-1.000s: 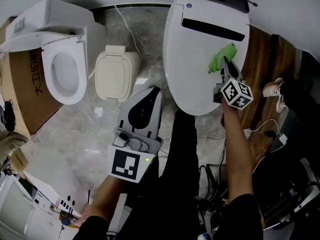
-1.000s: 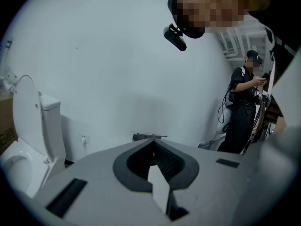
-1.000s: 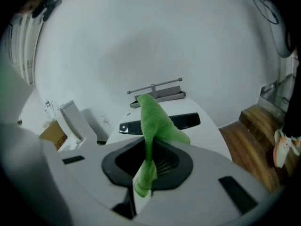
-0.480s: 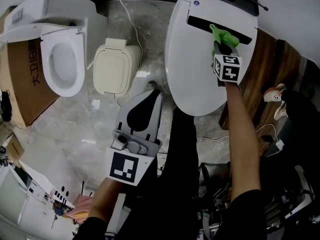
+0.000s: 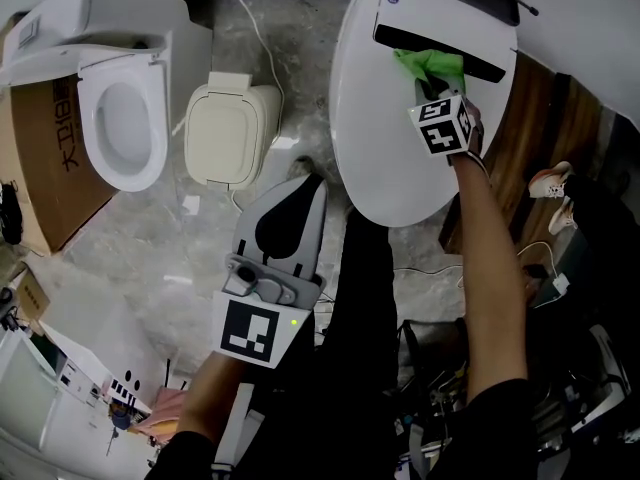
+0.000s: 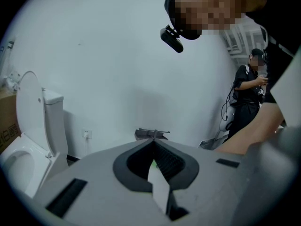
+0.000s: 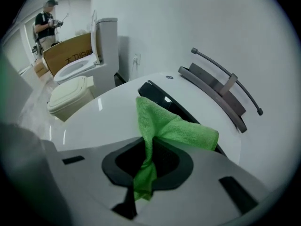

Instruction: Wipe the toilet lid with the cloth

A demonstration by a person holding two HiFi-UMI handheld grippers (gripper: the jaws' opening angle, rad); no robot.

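One cloth [image 7: 178,128] inside right hand-held gripper [image 7: 148,140].

Bright green cloth [image 7: 164,126] against the glossy white toilet lid [image 5: 385,158], which carries a black slot [image 5: 390,38] near its hinge end. Right gripper [image 7: 148,142] and left gripper [image 5: 313,182]: pale grey bodies, black jaw linings, black-and-white square markers. Floor [image 5: 180,258]: grey marbled stone. Second toilet [image 5: 120,118]: white. Small closed seat [image 5: 230,138] beside it: cream. Cardboard box [image 5: 45,168]: brown. Panel [image 5: 535,118] at right: dark brown wood grain.
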